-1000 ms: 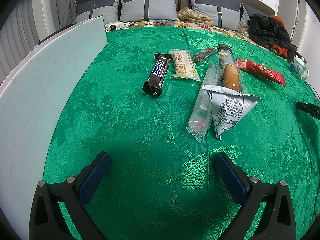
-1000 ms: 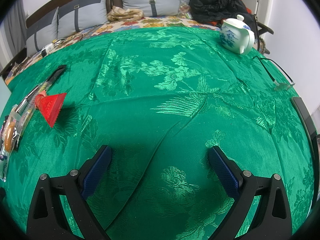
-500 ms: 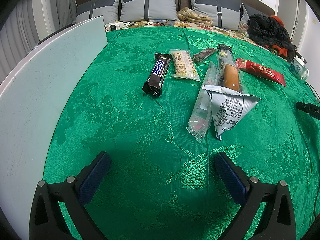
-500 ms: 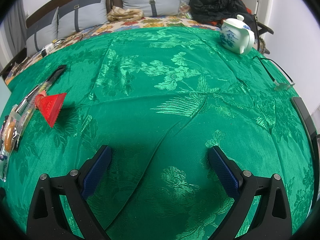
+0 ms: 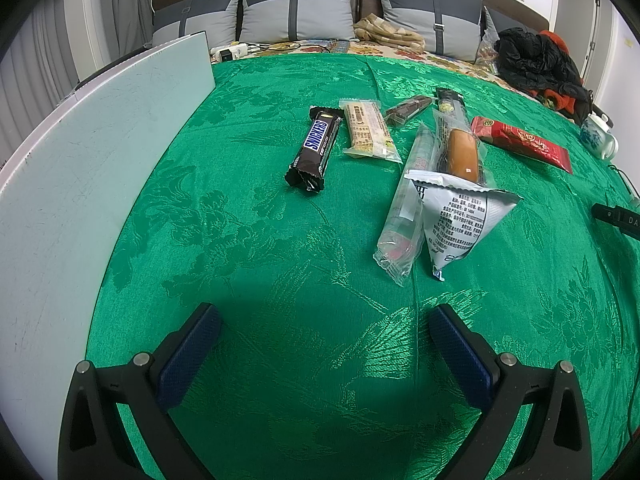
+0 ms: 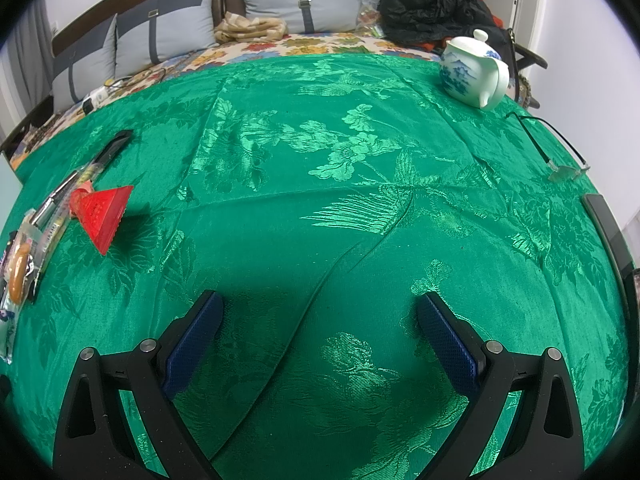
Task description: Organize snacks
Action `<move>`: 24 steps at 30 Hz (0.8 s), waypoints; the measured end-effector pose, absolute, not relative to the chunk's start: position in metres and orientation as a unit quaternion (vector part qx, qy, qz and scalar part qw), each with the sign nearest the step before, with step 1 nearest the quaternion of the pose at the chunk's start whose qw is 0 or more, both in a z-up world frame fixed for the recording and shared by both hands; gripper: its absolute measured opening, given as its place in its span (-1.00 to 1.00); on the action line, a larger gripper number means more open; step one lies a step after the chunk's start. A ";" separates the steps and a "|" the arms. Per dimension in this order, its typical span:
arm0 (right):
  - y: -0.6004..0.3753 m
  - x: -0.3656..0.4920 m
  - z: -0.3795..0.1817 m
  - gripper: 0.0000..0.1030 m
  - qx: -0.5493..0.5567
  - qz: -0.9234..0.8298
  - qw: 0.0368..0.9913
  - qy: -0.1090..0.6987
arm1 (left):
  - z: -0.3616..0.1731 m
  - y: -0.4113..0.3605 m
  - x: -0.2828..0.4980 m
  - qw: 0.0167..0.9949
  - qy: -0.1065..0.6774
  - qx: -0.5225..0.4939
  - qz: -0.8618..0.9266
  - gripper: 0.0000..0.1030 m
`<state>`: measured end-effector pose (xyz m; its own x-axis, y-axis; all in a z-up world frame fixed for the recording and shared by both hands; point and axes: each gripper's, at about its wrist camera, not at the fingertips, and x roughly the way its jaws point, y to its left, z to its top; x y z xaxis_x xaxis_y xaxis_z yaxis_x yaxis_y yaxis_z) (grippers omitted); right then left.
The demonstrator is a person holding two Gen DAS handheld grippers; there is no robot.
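Note:
Several snacks lie on the green cloth (image 5: 256,248): a Snickers bar (image 5: 315,149), a beige wafer pack (image 5: 368,130), a small dark bar (image 5: 408,109), a clear pack with a bun (image 5: 460,148), a long clear pack (image 5: 406,208), a white triangular pouch (image 5: 458,220) and a red packet (image 5: 522,144). My left gripper (image 5: 322,324) hovers open well short of them, empty. My right gripper (image 6: 318,312) is open over bare cloth; the red packet (image 6: 102,212) and the bun pack (image 6: 20,270) sit far to its left.
A pale board (image 5: 76,184) stands along the left edge. A white teapot (image 6: 474,70) rests at the far right, glasses (image 6: 560,160) near the right edge. A black device (image 5: 616,218) lies on the right. Pillows (image 5: 296,12) and dark clothing (image 6: 432,4) fill the back.

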<state>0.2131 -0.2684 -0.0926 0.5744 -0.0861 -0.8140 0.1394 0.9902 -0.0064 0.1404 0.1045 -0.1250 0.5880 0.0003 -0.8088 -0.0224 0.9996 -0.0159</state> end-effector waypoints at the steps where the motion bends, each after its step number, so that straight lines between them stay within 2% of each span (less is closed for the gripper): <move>1: -0.269 0.213 -0.093 0.94 0.029 -0.064 0.887 0.457 | -0.125 0.104 0.140 0.891 0.454 -0.012 0.007 1.00; 24: -0.266 0.213 -0.092 0.94 0.033 -0.070 0.886 0.457 | -0.125 0.104 0.140 0.891 0.454 -0.012 0.007 1.00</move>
<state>0.2132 -0.2659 -0.0916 0.5726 -0.0934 -0.8145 0.1544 0.9880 -0.0048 0.1403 0.1041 -0.1248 0.5882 0.0014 -0.8087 -0.0230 0.9996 -0.0150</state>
